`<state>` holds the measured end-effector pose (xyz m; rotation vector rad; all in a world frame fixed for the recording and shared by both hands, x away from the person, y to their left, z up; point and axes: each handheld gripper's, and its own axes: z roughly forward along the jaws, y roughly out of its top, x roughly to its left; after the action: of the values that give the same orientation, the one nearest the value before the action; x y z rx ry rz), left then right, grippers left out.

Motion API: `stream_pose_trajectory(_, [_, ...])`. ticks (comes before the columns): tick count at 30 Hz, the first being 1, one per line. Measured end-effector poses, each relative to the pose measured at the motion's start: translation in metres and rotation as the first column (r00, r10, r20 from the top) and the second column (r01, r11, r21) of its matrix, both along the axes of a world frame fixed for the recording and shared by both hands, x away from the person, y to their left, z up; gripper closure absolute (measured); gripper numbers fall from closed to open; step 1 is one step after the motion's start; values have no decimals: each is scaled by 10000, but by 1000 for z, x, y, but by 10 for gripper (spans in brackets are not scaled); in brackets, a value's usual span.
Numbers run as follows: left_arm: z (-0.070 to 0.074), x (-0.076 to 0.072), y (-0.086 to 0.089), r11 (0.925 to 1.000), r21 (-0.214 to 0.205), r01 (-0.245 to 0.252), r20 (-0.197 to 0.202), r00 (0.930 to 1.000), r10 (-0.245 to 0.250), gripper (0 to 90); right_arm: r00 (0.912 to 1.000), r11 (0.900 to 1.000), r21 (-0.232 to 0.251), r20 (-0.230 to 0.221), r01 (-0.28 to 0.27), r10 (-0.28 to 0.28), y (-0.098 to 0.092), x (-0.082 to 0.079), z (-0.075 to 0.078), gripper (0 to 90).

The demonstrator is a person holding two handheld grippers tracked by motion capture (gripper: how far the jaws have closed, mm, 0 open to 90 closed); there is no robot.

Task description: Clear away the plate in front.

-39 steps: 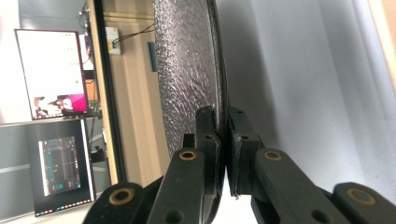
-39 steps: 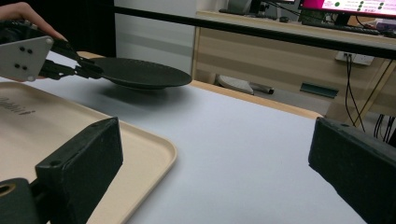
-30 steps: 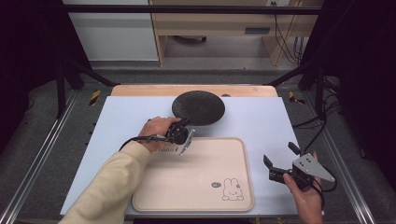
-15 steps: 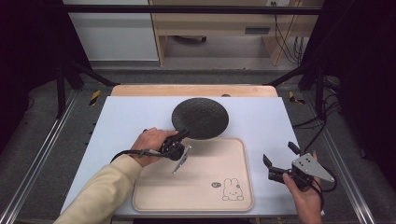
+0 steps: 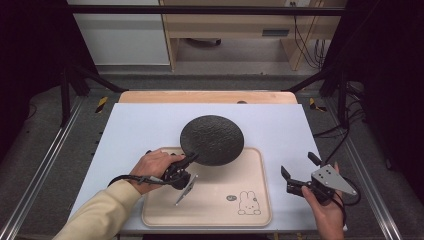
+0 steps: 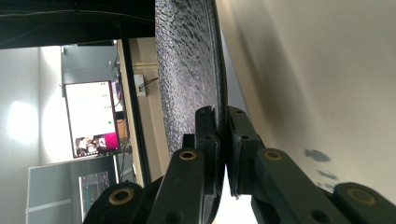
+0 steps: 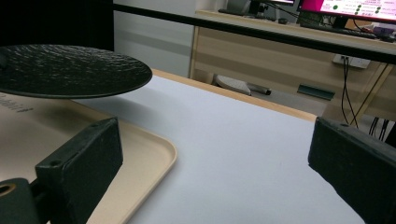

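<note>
A round black textured plate (image 5: 212, 139) hangs in the air over the far edge of a beige tray (image 5: 220, 200) with a rabbit drawing. My left gripper (image 5: 191, 159) is shut on the plate's near-left rim; in the left gripper view both jaws clamp the plate (image 6: 187, 70) edge-on above the tray (image 6: 317, 93). My right gripper (image 5: 296, 174) is held open at the tray's right side with nothing between its fingers. In the right gripper view the plate (image 7: 70, 70) floats level above the tray (image 7: 140, 158).
The tray lies on a white table surface (image 5: 140, 127) with a wooden strip (image 5: 207, 96) at the far edge. Metal rails (image 5: 45, 165) run along both sides. A desk and cables (image 5: 300, 30) stand beyond the table.
The left gripper has carried the plate toward the person and lifted it, from the table's far middle to above the tray's far edge. The right gripper has stayed still.
</note>
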<state>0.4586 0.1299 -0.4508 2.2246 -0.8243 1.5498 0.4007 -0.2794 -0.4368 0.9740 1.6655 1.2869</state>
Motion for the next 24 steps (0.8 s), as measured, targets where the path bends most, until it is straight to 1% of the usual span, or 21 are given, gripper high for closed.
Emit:
stream_pose_trajectory(1, [0,-3,1,9999,123,-61,36,10000,60,838,10000,10000,-25,-2,5,-5,0,0,0,34])
stream_pose_trajectory(3, [-2,-7,3,9999,147,-22,51,10000,21,837,10000,10000,-49,-12,-14,14,1,0,0,34])
stream_pose_trajectory(4, [-2,-9,4,9999,96,42,58,10000,-42,837,10000,10000,-54,-9,-15,15,1,0,0,34])
stream_pose_trajectory(8, [-3,-14,6,9999,127,31,19,10000,-31,838,10000,10000,-58,-13,-4,4,1,0,0,34])
stream_pose_trajectory(14, [-7,-25,10,9998,79,170,14,9999,-170,837,10000,10000,-83,-15,-12,12,2,0,0,35])
stream_pose_trajectory(16, [-8,-26,11,9998,85,198,19,9998,-199,837,10000,10000,-79,-23,-16,15,2,0,0,34])
stream_pose_trajectory(21, [-11,-35,14,9993,162,327,12,9995,-327,836,10000,10000,-78,-21,-37,37,2,0,0,35])
stream_pose_trajectory(23, [-12,-37,15,9994,193,298,12,9996,-298,836,10000,10000,-89,-27,-43,42,2,0,-1,34])
stream_pose_trajectory(24, [-13,-38,15,9993,46,360,-67,9993,-359,836,10000,10000,-89,-27,-43,42,2,0,-1,34])
